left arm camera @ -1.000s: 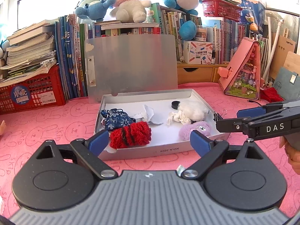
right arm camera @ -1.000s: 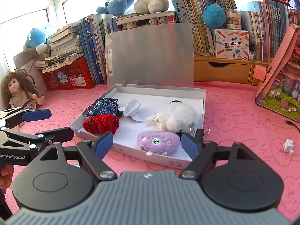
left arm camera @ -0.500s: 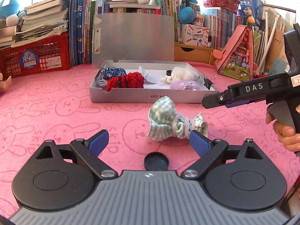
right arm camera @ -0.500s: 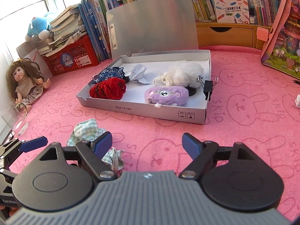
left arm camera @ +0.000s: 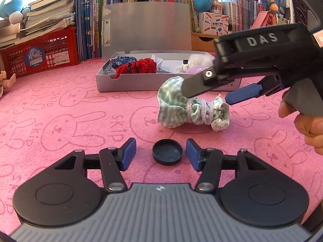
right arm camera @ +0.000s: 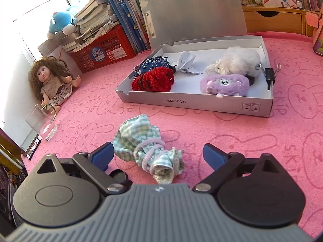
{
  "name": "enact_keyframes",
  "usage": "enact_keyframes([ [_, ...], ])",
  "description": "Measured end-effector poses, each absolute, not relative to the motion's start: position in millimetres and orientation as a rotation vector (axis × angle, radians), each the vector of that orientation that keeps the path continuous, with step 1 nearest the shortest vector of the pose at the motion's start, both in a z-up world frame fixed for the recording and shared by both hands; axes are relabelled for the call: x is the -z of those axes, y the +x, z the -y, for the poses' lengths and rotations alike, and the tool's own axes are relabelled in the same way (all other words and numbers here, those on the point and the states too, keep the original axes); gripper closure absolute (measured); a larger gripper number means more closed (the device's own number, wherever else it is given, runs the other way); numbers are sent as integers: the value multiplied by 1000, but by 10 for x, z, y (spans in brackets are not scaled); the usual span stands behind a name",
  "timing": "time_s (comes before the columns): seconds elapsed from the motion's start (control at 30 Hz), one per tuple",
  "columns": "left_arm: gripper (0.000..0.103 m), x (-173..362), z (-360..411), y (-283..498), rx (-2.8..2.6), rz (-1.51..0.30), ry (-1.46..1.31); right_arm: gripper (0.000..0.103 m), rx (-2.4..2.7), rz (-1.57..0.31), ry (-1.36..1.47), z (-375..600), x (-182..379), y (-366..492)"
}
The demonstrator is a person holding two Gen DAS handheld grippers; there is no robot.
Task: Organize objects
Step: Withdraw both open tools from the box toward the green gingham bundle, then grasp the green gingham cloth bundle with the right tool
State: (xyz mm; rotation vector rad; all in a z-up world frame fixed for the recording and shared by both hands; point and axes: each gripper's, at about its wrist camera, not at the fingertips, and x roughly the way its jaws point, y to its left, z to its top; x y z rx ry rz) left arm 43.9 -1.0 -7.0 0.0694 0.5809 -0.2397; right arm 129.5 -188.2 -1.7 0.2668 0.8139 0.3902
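Left gripper [left arm camera: 160,153]: jaws apart, flanking a black cap [left arm camera: 167,154] on the pink "SKIP" rabbit-print table [left arm camera: 60,111]. Right gripper [right arm camera: 157,156], marked "DAS": jaws apart, either side of the green checked pouch [right arm camera: 148,147], not clamped. Behind the pouch, grey box [right arm camera: 201,103] printed "NO.A-222A" holds the red knit [right arm camera: 154,79] and purple plush [right arm camera: 225,84].

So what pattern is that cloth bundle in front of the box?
Green-and-white check cloth bundle, clearest in the right wrist view.
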Motion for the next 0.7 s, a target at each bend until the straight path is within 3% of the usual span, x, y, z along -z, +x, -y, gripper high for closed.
enact_keyframes([
  [0.17,41,91,13,440,232,-564,67,4,-362,-890,242,1561,71,1456],
  [0.23,41,92,16,437,233,-564,66,9,-356,-911,217,1488,96,1493],
  [0.37,41,100,19,440,234,-561,67,40,-347,-921,207,1491,107,1482],
  [0.5,40,106,17,437,234,-560,65,54,-354,-897,191,1611,36,1412],
  [0.7,40,109,13,439,235,-560,66,56,-286,-876,151,1860,-38,1323],
])
